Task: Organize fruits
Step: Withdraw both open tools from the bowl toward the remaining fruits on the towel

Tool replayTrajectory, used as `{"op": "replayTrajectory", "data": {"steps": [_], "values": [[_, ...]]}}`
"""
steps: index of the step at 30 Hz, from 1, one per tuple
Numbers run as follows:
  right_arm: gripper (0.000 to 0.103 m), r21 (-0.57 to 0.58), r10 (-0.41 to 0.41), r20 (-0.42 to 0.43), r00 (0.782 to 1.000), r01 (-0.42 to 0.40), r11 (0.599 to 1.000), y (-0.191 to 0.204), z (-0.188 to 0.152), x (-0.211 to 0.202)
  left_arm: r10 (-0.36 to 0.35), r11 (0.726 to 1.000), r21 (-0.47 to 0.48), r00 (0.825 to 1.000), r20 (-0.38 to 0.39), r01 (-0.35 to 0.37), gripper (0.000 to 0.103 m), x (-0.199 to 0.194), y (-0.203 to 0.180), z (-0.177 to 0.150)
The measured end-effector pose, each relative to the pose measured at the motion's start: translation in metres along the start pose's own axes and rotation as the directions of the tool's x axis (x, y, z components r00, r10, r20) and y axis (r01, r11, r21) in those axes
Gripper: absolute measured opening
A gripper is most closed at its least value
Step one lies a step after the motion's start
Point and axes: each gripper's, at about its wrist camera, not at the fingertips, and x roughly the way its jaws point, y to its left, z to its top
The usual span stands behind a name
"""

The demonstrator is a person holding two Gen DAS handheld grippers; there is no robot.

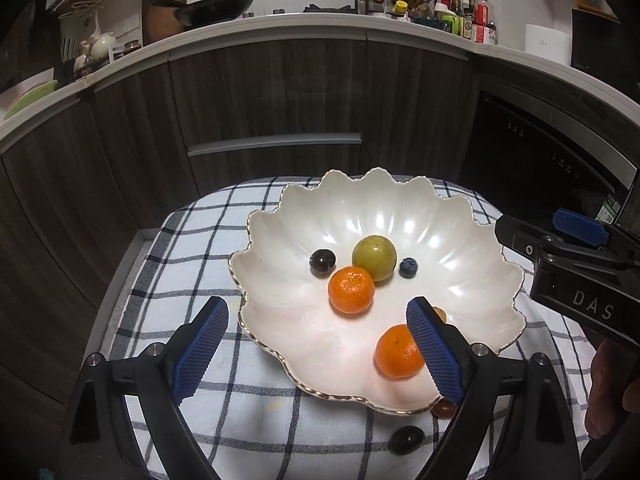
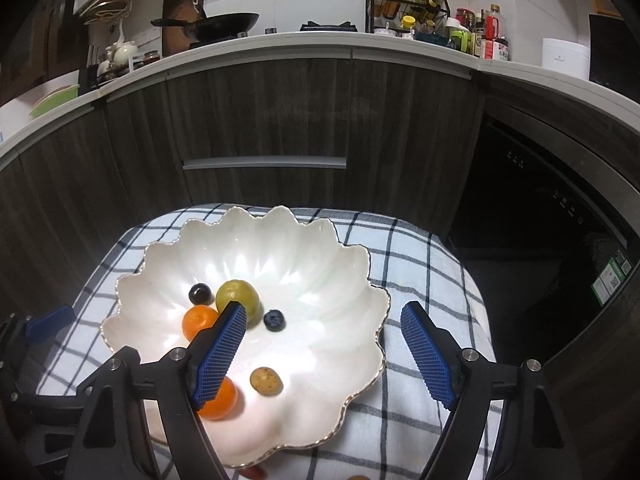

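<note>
A white scalloped bowl (image 1: 440,240) (image 2: 320,280) sits on a checked cloth. In it lie two oranges (image 1: 351,290) (image 1: 396,354), a green fruit (image 1: 374,257), a dark grape (image 1: 321,263), a blueberry (image 1: 409,267) and a small brown-yellow fruit (image 2: 266,381). A dark grape (image 1: 406,439) and a reddish fruit (image 1: 443,408) lie on the cloth in front of the bowl. My left gripper (image 1: 316,344) is open and empty above the bowl's near left rim. My right gripper (image 2: 322,350) is open and empty above the bowl's right side; it also shows in the left wrist view (image 1: 576,256).
The checked cloth (image 1: 208,240) (image 2: 420,260) covers a small table in front of dark wood kitchen cabinets (image 1: 272,88). A dark oven front (image 2: 540,200) stands to the right. The counter behind holds a wok, bottles and a spice rack.
</note>
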Motion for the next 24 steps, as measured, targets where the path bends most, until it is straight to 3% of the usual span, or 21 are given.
{"op": "replayTrajectory", "data": {"steps": [24], "values": [[0.08,-0.015,0.007,0.059,0.998,-0.006,1.0,0.004,-0.008,-0.049,0.02,1.0,0.003,0.998,0.052,-0.02,0.091,-0.043,0.001,-0.008]]}}
